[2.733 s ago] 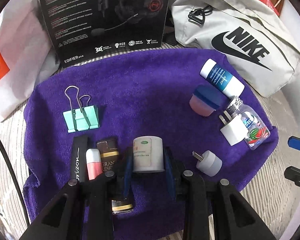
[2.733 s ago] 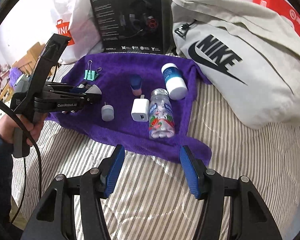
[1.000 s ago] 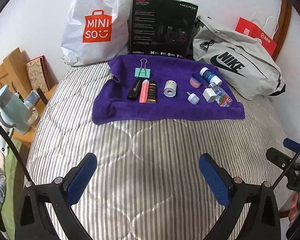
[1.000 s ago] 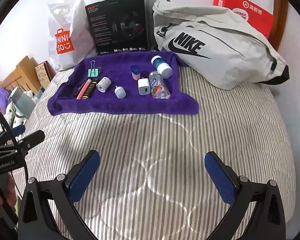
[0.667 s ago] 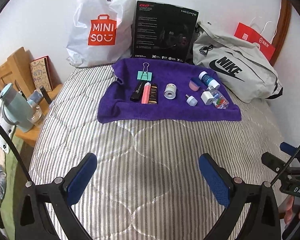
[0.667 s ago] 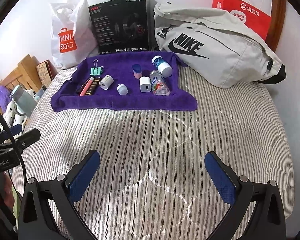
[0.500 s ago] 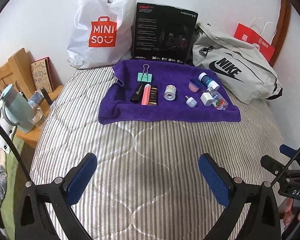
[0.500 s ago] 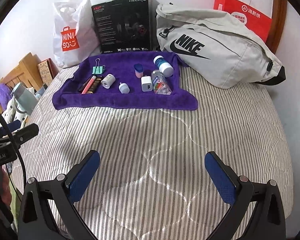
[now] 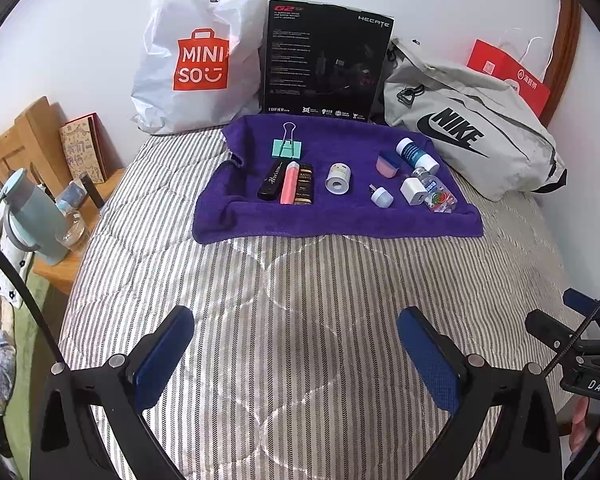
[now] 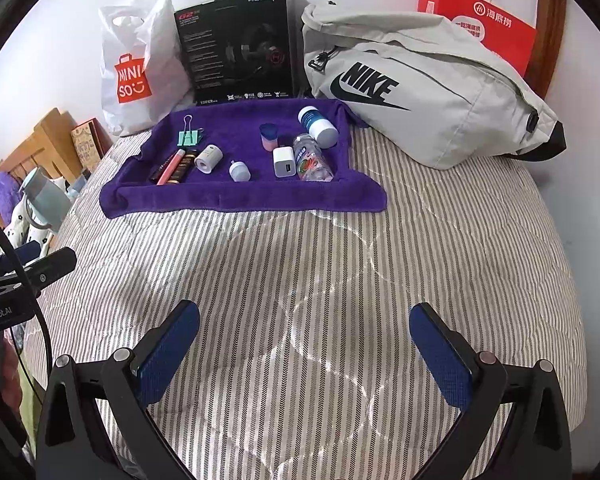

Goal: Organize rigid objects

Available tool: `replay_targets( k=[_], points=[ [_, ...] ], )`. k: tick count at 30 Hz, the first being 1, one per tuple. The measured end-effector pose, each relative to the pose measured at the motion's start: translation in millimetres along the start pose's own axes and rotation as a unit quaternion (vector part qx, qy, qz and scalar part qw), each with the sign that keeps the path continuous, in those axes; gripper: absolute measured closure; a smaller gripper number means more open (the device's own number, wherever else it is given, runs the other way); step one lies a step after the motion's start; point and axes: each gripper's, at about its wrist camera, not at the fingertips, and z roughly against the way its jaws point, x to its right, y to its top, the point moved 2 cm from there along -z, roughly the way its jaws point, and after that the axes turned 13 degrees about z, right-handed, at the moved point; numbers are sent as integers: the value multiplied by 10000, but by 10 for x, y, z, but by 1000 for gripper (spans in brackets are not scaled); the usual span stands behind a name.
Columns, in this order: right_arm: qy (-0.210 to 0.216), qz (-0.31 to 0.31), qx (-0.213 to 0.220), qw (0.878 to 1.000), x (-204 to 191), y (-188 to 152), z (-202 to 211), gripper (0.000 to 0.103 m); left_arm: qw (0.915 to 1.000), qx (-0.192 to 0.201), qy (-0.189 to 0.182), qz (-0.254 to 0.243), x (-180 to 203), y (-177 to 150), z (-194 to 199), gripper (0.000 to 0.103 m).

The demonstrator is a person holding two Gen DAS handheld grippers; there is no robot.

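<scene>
A purple towel (image 9: 332, 220) (image 10: 228, 200) lies at the far end of the bed with small objects on it. From left: a green binder clip (image 9: 287, 147), a black tube (image 9: 271, 181), a pink stick (image 9: 289, 182), a dark box (image 9: 304, 183), a white tape roll (image 9: 338, 178) (image 10: 208, 159), a small round plug (image 9: 381, 197), a pink-and-blue cup (image 9: 387, 160), a white charger (image 9: 413, 191) (image 10: 285, 162), a clear candy bottle (image 9: 436, 194) and a white-capped bottle (image 9: 417, 154). My left gripper (image 9: 296, 352) and right gripper (image 10: 305, 348) hang open and empty over the striped mattress, far back from the towel.
Against the wall stand a Miniso bag (image 9: 200, 52), a black headset box (image 9: 326, 60), a grey Nike bag (image 9: 472, 132) and a red paper bag (image 9: 508, 76). A wooden bedside stand with a pale blue flask (image 9: 32, 216) is at the left. A hand (image 9: 588, 428) shows low right.
My left gripper let go of the white tape roll beside the dark box. Both grippers opened wide and drew far back from the towel; over the last second the views barely shift.
</scene>
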Motion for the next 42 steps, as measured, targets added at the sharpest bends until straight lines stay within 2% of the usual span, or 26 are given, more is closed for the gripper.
replay_targets(
  k=[42],
  points=[
    [-5,30,13,10000,-23,4,41,0,9999,-45,46,-100,13,-13,-5,0]
  ],
)
